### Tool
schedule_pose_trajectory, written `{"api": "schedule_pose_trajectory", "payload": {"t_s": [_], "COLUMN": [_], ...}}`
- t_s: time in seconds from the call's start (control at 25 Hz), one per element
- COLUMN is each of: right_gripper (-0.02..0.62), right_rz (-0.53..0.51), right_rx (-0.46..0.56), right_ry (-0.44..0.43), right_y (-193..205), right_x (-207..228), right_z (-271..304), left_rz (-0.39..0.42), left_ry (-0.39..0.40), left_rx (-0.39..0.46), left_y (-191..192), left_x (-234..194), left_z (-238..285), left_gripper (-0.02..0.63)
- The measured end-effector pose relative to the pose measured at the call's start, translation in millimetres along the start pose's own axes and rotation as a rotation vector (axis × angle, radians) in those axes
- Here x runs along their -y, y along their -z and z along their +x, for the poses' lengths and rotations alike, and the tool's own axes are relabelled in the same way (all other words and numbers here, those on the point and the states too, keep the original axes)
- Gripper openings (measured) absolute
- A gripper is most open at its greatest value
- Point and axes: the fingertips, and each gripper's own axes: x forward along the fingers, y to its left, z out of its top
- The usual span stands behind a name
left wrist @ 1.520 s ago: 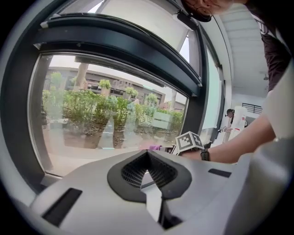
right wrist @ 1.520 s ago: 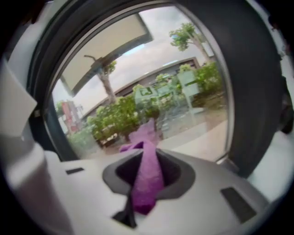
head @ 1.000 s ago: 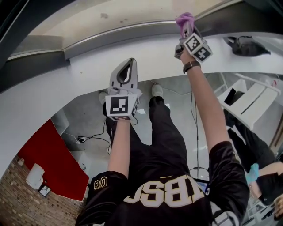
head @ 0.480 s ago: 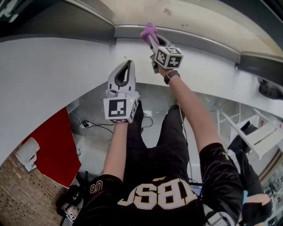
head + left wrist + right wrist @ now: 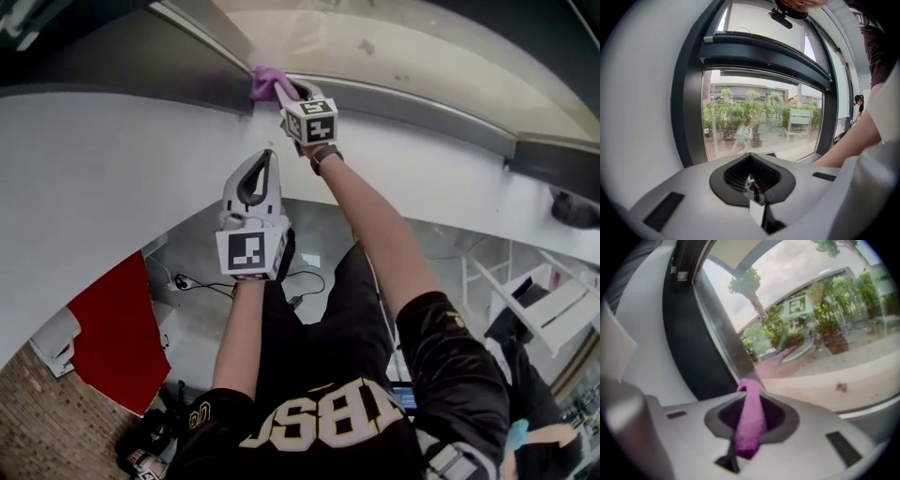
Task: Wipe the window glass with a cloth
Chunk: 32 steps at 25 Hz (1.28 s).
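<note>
A purple cloth [image 5: 750, 420] is pinched in my right gripper [image 5: 749, 394], which is shut on it. In the head view the cloth [image 5: 269, 83] presses against the window glass [image 5: 412, 42] at its lower left corner, by the dark frame [image 5: 187, 56]. Through the right gripper view the glass [image 5: 825, 333] shows trees and a reflection of the cloth. My left gripper [image 5: 259, 174] hangs back from the window, below the right one, shut with nothing in it. In the left gripper view its jaws [image 5: 751, 176] point at the window glass [image 5: 759, 117].
A white wall [image 5: 94, 178] runs under the window. The dark window frame [image 5: 689, 112] borders the glass at the left. Below are a red panel [image 5: 108, 328], floor cables and a white chair [image 5: 544, 300] to the right.
My right gripper has swept the cloth leftward along the bottom of the glass into the left corner. The left gripper has stayed shut and dropped slightly lower.
</note>
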Motion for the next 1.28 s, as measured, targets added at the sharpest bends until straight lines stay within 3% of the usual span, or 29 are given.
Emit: {"api": "schedule_pose_trajectory", "payload": {"t_s": [0.16,0.44,0.56,0.68,0.8,0.92,1.04,1.16,1.28], "right_gripper": [0.077,0.077,0.077,0.077,0.077,0.077,0.077,0.077,0.077], "right_rz": [0.052,0.199,0.312,0.399,0.376,0.348,0.331,0.405,0.356], "right_rx": [0.020,0.051,0.135,0.208,0.233,0.263,0.308,0.385,0.387], "right_ry": [0.154,0.522,0.734,0.817,0.772,0.670,0.535,0.384,0.316], "right_y": [-12,-13,-11,-17,-35,-61,-89,-110,-135], "right_x": [119,371,450,488,475,427,350,259,166], "right_z": [-107,-338,-429,-489,-507,-510,-522,-535,-539], "left_rz": [-0.020,-0.033,0.000,-0.005,-0.007,0.008,-0.001,-0.023,-0.021], "left_ry": [0.081,0.310,0.370,0.385,0.364,0.365,0.373,0.381,0.384], "left_rx": [-0.001,0.040,0.041,0.023,0.003,-0.005,-0.021,-0.011,0.025], "left_y": [-3,-7,-10,-15,-17,-36,-64,-98,-136], "left_x": [75,271,327,357,368,370,362,347,324], "left_z": [27,71,81,81,77,68,45,24,3], "left_gripper": [0.018,0.018,0.018,0.018,0.018,0.018,0.018,0.018,0.018]}}
